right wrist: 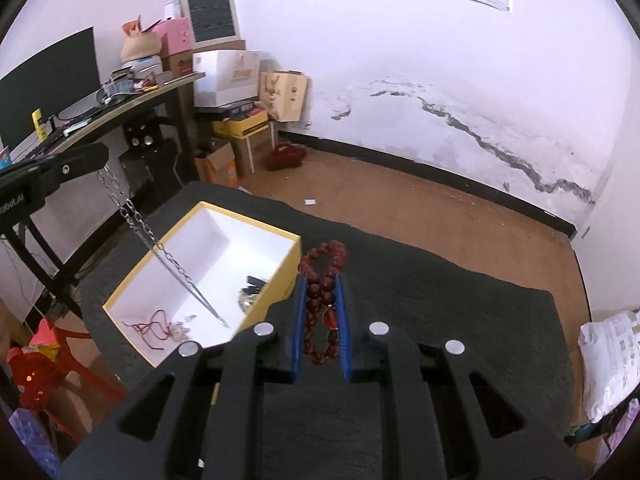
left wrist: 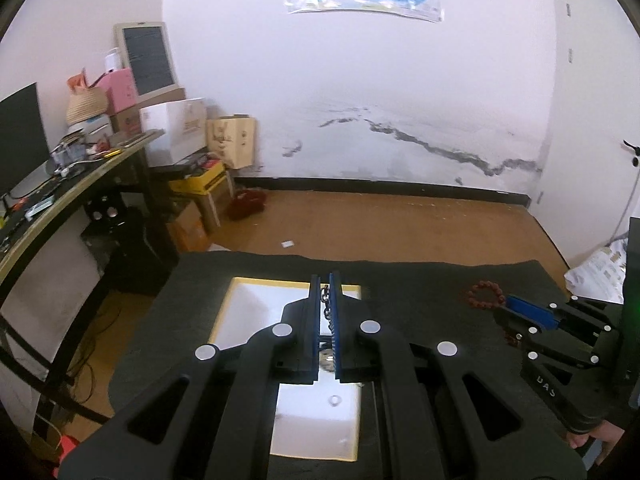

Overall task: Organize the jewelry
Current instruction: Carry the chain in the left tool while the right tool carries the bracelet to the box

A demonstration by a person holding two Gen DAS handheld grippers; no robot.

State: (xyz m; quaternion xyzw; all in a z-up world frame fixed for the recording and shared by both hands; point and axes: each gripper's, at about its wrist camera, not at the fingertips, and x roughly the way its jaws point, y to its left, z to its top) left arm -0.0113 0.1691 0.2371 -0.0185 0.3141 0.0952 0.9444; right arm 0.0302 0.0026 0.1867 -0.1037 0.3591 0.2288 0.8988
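Note:
My left gripper [left wrist: 325, 280] is shut on a silver chain necklace [left wrist: 326, 308] and holds it above the open yellow-rimmed white box [left wrist: 296, 283]. In the right wrist view the chain [right wrist: 160, 248] hangs from the left gripper [right wrist: 102, 156] down into the box [right wrist: 290, 276], where a red cord [right wrist: 154, 330] and dark pieces [right wrist: 254, 286] lie. My right gripper [right wrist: 322, 276] is shut on a dark red bead bracelet [right wrist: 322, 292] lying on the black mat [right wrist: 440, 300], just right of the box. The bracelet [left wrist: 482, 294] and right gripper [left wrist: 506, 306] also show in the left wrist view.
The black mat [left wrist: 400, 280] covers the table. A desk [right wrist: 120, 108] with a monitor and clutter stands to the left, with stacked boxes [right wrist: 228, 76] behind it. A red stool [right wrist: 44, 364] stands below left. White bags [right wrist: 612, 360] lie at the right edge.

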